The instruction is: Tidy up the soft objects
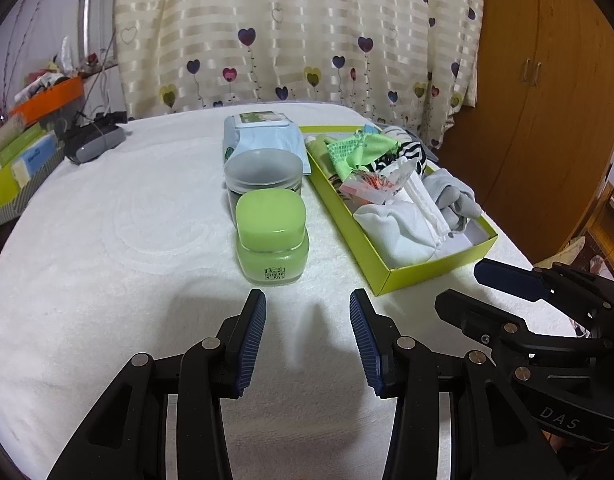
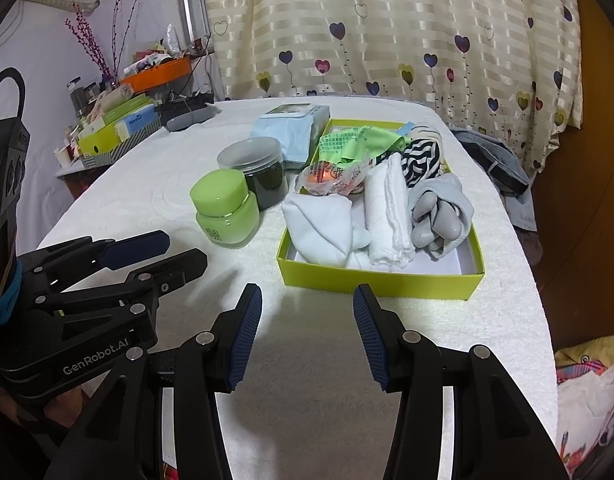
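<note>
A lime-green open box [image 1: 427, 276] [image 2: 379, 280] lies on the white towel-covered table. In it are a folded white cloth [image 1: 391, 232] [image 2: 319, 220], a grey glove [image 1: 455, 196] [image 2: 439, 216], a black-and-white striped piece [image 1: 407, 152] [image 2: 419, 160], a green cloth [image 1: 359, 148] [image 2: 359, 142] and a crinkled plastic packet [image 2: 331, 174]. My left gripper [image 1: 307, 300] [image 2: 183, 250] hovers open and empty just short of a green jar [image 1: 271, 232] [image 2: 223, 208]. My right gripper [image 2: 307, 294] [image 1: 471, 288] is open and empty before the box's near wall.
Behind the green jar stand a dark jar with a clear lid [image 1: 263, 172] [image 2: 255, 168] and a blue wipes pack [image 1: 263, 132] [image 2: 291, 128]. A grey device [image 1: 95, 144] [image 2: 187, 114] lies far left beside cluttered boxes. The table drops off right, near a wooden wardrobe [image 1: 547, 80].
</note>
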A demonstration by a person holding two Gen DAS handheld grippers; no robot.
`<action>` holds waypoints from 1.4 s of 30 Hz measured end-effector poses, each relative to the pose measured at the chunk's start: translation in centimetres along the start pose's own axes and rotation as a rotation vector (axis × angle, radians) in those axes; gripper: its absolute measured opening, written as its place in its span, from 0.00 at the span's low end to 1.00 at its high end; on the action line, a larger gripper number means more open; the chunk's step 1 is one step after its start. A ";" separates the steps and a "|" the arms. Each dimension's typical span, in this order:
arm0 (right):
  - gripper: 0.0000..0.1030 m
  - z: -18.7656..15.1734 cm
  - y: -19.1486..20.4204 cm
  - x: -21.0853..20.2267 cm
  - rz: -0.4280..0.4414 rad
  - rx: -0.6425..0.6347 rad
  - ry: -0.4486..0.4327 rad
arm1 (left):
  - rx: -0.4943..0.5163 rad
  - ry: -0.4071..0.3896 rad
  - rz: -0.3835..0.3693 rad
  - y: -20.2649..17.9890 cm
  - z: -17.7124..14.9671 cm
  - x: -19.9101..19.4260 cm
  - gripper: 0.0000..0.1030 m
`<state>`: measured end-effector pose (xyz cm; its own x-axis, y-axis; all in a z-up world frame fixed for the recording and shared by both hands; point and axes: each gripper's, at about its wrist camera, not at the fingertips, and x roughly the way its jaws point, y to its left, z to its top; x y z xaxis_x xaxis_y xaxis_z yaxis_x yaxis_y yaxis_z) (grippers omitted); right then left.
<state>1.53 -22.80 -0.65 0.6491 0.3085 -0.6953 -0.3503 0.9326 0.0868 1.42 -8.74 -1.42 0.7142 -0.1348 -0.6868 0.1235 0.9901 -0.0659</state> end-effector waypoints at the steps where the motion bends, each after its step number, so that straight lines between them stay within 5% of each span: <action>1: 0.48 0.1 0.0 0.0 0.001 0.002 0.000 | -0.002 0.002 0.000 0.0 0.0 0.0 0.41; 42: 0.48 -0.2 -0.2 0.2 -0.001 -0.003 0.009 | 0.016 0.013 -0.005 -0.2 0.0 0.0 0.41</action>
<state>1.64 -22.96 -0.96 0.6435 0.3062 -0.7015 -0.3516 0.9323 0.0845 1.40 -8.98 -1.37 0.7048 -0.1395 -0.6956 0.1387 0.9886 -0.0578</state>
